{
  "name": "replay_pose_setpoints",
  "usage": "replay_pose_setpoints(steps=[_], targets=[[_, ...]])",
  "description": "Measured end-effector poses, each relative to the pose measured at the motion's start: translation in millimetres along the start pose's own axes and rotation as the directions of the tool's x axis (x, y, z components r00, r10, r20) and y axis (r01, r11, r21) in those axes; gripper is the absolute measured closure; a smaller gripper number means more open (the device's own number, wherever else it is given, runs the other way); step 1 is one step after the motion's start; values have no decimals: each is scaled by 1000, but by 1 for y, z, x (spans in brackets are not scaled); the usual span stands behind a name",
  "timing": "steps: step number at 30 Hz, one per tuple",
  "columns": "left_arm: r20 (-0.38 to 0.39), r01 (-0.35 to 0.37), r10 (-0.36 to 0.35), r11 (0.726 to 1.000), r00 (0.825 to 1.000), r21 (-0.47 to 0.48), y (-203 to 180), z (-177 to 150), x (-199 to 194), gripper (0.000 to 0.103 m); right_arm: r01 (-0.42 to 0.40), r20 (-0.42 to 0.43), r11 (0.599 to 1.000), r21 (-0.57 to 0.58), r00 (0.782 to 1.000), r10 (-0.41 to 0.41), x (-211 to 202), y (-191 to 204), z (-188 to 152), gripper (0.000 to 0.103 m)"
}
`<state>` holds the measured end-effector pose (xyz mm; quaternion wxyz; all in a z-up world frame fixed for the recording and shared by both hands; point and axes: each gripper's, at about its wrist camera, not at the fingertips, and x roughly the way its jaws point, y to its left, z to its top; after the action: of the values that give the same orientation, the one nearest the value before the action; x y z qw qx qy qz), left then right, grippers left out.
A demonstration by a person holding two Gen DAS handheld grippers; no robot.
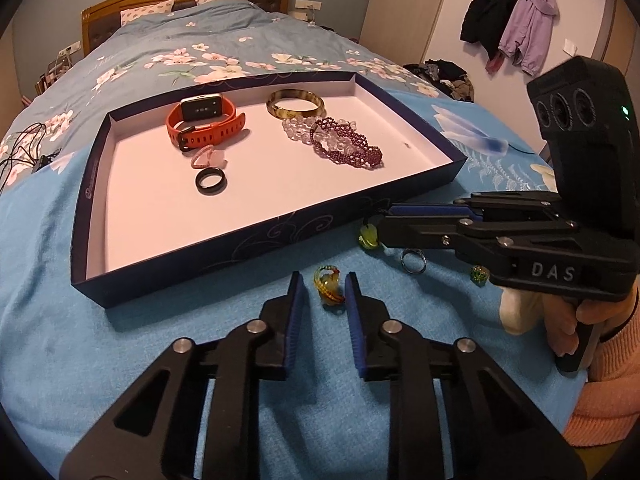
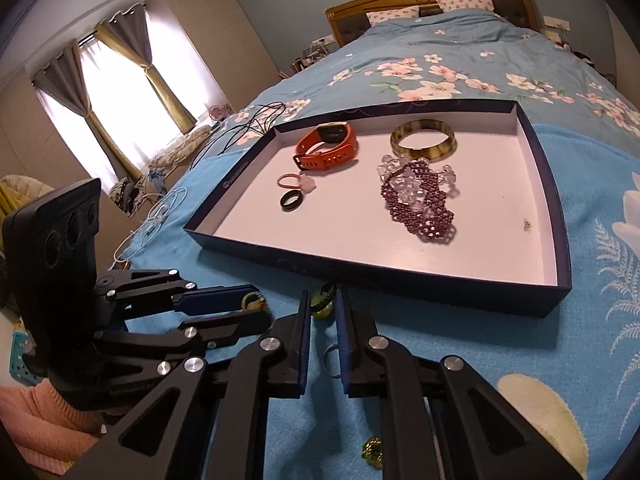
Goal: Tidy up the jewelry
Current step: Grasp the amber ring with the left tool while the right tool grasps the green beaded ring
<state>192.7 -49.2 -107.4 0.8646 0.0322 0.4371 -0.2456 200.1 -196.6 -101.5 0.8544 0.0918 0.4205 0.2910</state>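
Amber ring [image 1: 329, 286] & green ring [image 1: 368, 237] on bedspread, nr tray [image 1: 280, 228]

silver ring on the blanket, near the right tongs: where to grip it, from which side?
Grip the silver ring across its band, coming down from above. It appears to lie flat on the blue blanket, so a level approach would probably only push it along. It sits right under the right tongs, beside the green pendant between those fingers, so clear that first.

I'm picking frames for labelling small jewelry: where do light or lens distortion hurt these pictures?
Right wrist view: the curtained window is blown out white, but the white-lined dark blue tray stays evenly lit. Left wrist view: no glare; fisheye bends the tray's straight edges, and corners go dark. Both look slightly soft.
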Motion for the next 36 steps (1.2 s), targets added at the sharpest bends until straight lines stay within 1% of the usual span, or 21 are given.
replay_pose_setpoints(steps=[2, 3, 5, 6, 7, 8, 9, 11, 13, 14, 15, 18, 21, 24, 27, 29, 31, 33, 34, 35, 36], targets=[[1, 0, 0, 1000, 1000, -1, 0, -1, -1, 89, -19, 0, 1000, -7, 1000, 19, -3, 3, -1, 93], [0, -1, 1, 1000, 1000, -3, 1, -1, -1, 89, -27, -1, 1000, -13, 1000, 27, -4, 5, -2, 92], [1, 0, 0, 1000, 1000, -6, 2, -2, -2, 90, -57, -30, 998, -34, 998, 56, -4, 10, -5, 91], [2, -1, 1, 1000, 1000, -8, 3, -3, -2, 90, -53, -40, 998, -46, 998, 51, -4, 13, -7, 89], [3, -2, 2, 1000, 1000, -10, 3, -3, -3, 90, -38, -41, 998, -55, 999, 36, -6, 14, -9, 88], [5, -4, 4, 1000, 1000, -15, 4, -3, -3, 91, -32, -42, 998, -58, 999, 29, -7, 13, -10, 82], [6, -6, 6, 1000, 1000, -17, 5, -4, -3, 91, -24, -37, 998, -59, 999, 22, -9, 12, -11, 79], [10, -11, 11, 1000, 1000, -22, 6, -4, -4, 91, 16, -16, 998, -67, 1000, -17, -17, 9, -13, 78], [11, -13, 13, 1000, 1000, -24, 7, -5, -5, 91, 38, -4, 997, -66, 999, -38, -27, 5, -16, 77], [12, -14, 14, 1000, 1000, -28, 8, -6, -6, 91, 65, 3, 996, -68, 998, -65, -33, 1, -18, 75], [14, -14, 14, 999, 1000, -31, 9, -7, -7, 91, 96, 7, 993, -74, 995, -96, -38, -1, -21, 73], [18, -13, 14, 999, 1000, -39, 11, -8, -9, 91, 150, 2, 985, -84, 989, -151, -50, -9, -32, 66], [21, -17, 18, 999, 1000, -41, 12, -10, -11, 91, 170, -9, 981, -95, 985, -171, -57, -10, -43, 65], [23, -21, 22, 999, 1000, -38, 10, -11, -12, 91, 204, -17, 970, -131, 978, -208, -57, -7, -52, 65], [23, -25, 26, 999, 999, -42, 10, -12, -12, 91, 189, -16, 972, -143, 981, -193, -53, -2, -53, 65], [24, -26, 27, 999, 999, -46, 11, -12, -13, 91, 192, -23, 968, -164, 980, -199, -50, 3, -54, 67], [24, -25, 26, 998, 999, -49, 11, -14, -14, 91, 208, -27, 962, -176, 976, -216, -47, 5, -54, 72], [25, -25, 26, 998, 999, -52, 12, -15, -15, 91, 212, -35, 961, -179, 975, -221, -46, 5, -54, 83], [26, -23, 24, 998, 999, -54, 12, -15, -15, 91, 214, -35, 961, -177, 974, -224, -45, 5, -53, 85], [27, -21, 23, 998, 999, -55, 12, -15, -15, 91, 213, -35, 961, -175, 974, -222, -45, 4, -53, 89], [27, -21, 23, 998, 999, -55, 12, -16, -16, 91, 214, -34, 961, -175, 974, -223, -45, 4, -53, 100]])
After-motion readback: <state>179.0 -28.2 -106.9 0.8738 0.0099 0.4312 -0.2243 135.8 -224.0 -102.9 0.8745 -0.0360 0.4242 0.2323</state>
